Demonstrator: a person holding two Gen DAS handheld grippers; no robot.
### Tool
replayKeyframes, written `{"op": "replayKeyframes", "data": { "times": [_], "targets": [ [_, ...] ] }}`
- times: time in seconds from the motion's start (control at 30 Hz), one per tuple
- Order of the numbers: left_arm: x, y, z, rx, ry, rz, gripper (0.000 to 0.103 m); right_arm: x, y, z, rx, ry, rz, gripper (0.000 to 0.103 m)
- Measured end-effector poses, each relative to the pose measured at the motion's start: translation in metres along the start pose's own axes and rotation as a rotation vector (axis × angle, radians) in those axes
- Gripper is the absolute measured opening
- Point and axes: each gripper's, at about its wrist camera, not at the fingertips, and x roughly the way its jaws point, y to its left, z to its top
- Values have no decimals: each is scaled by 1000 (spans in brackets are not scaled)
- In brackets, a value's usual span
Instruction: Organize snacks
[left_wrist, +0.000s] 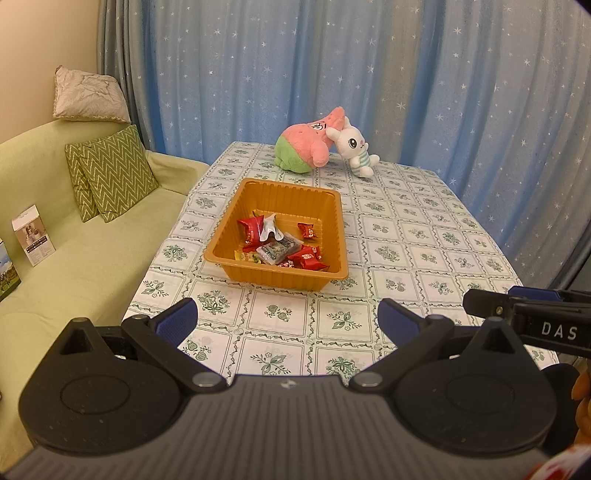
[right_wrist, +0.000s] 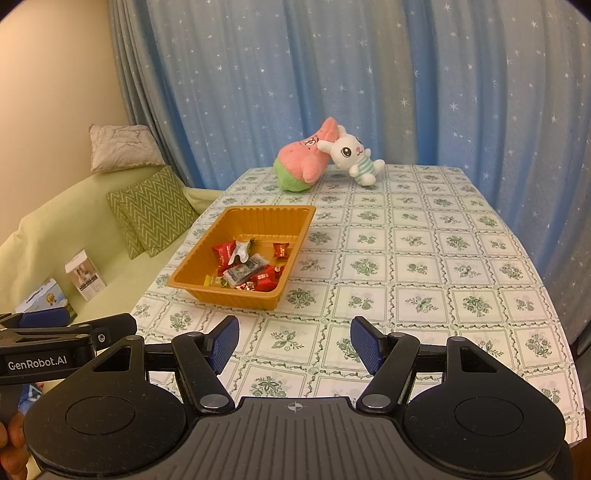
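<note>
An orange plastic tray (left_wrist: 295, 190) stands on the table and shows in the right wrist view too (right_wrist: 258, 214). It holds several wrapped snacks: red packets (left_wrist: 308, 256) (right_wrist: 266, 278), a grey packet (left_wrist: 279, 249) (right_wrist: 245, 271), a small red candy (left_wrist: 307, 230) (right_wrist: 280, 250) and a yellow one (right_wrist: 216, 281). My left gripper (left_wrist: 288, 321) is open and empty, above the table's near edge in front of the tray. My right gripper (right_wrist: 294, 345) is open and empty, near the table's front edge, to the right of the tray.
The table (left_wrist: 424, 236) wears a white cloth with green flowers. A pink-green plush (left_wrist: 306, 144) and a white bunny plush (left_wrist: 352, 146) lie at the far edge by blue curtains. A green sofa (left_wrist: 74, 258) with cushions and boxes stands to the left.
</note>
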Motion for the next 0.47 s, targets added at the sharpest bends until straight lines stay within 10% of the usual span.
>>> {"op": "replayKeyframes", "data": {
  "times": [0.47],
  "targets": [
    [3, -1, 1, 2, -9, 4, 103, 0, -2, -1, 1, 0, -1, 67]
  ]
}}
